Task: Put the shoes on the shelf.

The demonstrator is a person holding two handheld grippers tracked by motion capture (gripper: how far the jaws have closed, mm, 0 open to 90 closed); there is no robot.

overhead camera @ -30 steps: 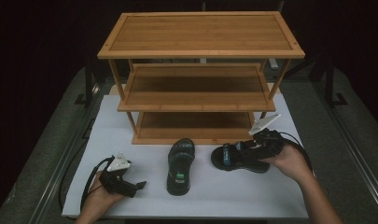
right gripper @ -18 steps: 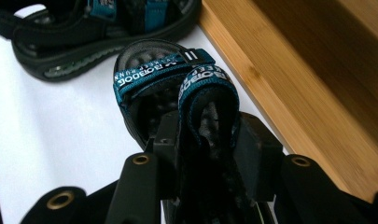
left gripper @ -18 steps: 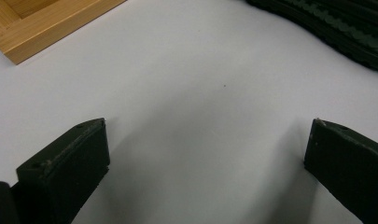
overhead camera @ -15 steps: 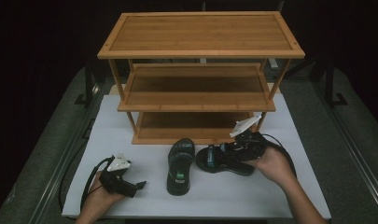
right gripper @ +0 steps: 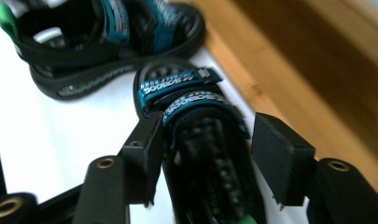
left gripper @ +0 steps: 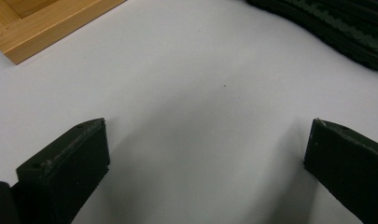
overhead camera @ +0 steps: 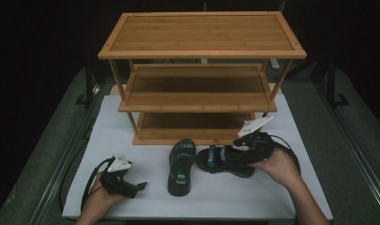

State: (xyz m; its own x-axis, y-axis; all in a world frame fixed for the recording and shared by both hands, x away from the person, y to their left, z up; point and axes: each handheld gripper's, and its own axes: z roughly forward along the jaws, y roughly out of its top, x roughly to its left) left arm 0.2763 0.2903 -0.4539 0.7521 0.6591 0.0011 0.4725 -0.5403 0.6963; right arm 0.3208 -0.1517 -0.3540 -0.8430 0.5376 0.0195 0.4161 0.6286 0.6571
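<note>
Between the right gripper's (right gripper: 203, 154) jaws lies a black sandal (right gripper: 200, 140) with teal straps. The jaws have just been opening: the left pad sits against the sandal's edge, while the right pad stands clear of it with a gap, so nothing is clamped. In the high view this gripper (overhead camera: 246, 149) is at the heel end of that sandal (overhead camera: 225, 160), which lies flat on the white mat (overhead camera: 145, 140), its toe pointing left, just in front of the rack's bottom shelf. The right hand (overhead camera: 277, 165) wraps the gripper from behind.

Just beside the sandal's toe lies the second sandal (overhead camera: 180, 166), lengthwise toward the rack, a green tag at its heel; the two are close, whether touching I cannot tell. In the right gripper view it (right gripper: 102, 42) sits beyond the first one.

Behind both stands the wooden rack (overhead camera: 201, 54) with three shelves, all bare.

At the mat's near left corner the left gripper (overhead camera: 131, 186) rests in the left hand (overhead camera: 101, 199), jaws spread wide with only mat (left gripper: 200, 93) between them. Its own view catches a sandal sole (left gripper: 336, 28) at the top right and a corner of the rack (left gripper: 46, 28) at the top left.
</note>
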